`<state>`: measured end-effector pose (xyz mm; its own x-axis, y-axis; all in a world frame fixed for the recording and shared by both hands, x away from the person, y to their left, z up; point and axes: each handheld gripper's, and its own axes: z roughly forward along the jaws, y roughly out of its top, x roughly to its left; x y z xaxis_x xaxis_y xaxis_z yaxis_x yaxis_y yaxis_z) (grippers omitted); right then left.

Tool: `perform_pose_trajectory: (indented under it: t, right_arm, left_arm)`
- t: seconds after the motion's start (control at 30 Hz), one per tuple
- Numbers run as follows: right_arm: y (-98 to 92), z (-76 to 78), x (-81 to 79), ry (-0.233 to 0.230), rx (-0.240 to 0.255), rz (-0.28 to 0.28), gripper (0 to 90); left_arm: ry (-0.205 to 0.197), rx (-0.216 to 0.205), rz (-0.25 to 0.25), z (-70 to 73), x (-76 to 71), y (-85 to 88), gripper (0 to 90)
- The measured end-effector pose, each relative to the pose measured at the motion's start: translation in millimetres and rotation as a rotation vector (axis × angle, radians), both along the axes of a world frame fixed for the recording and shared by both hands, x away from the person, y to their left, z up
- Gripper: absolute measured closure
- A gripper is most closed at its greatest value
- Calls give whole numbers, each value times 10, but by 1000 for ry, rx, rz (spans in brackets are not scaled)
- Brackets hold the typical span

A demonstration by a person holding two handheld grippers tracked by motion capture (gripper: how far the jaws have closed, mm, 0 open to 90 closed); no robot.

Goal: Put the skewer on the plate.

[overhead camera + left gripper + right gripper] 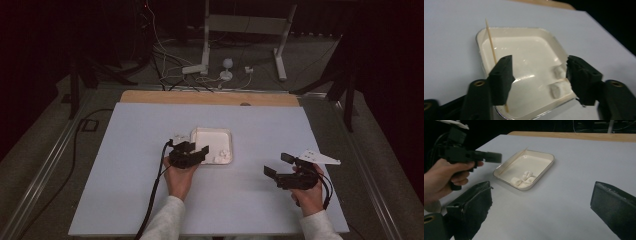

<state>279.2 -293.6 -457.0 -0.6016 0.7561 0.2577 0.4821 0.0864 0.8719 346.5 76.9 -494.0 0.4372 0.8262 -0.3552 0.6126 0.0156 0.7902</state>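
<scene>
the left gripper point(537, 80) hangs low over the white tray point(524, 33) with its jaws spread and pinching nothing; the thin wooden skewer point(491, 41) lies loose along the tray's left side in the left gripper view, its far tip poking over the rim. the marshmallows point(556, 82) sit at the lower right of the tray. the right gripper point(541, 207) waits wide open, well apart. a careless nudge from that near jaw could, i think, flick the skewer out or shove the tray.
</scene>
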Motion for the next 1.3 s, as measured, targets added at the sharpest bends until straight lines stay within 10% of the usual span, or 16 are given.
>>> perform_pose_trajectory:
  t: [0.5,1.3]
  right_arm:
    - [7,-18,-69,-27,-27,0,37]
    - [-35,-78,-155,-109,-45,-3,1]
  left_arm:
    - [-175,-39,-73,419,-371,614,154]
    - [-338,29,-61,371,-774,1271,5]
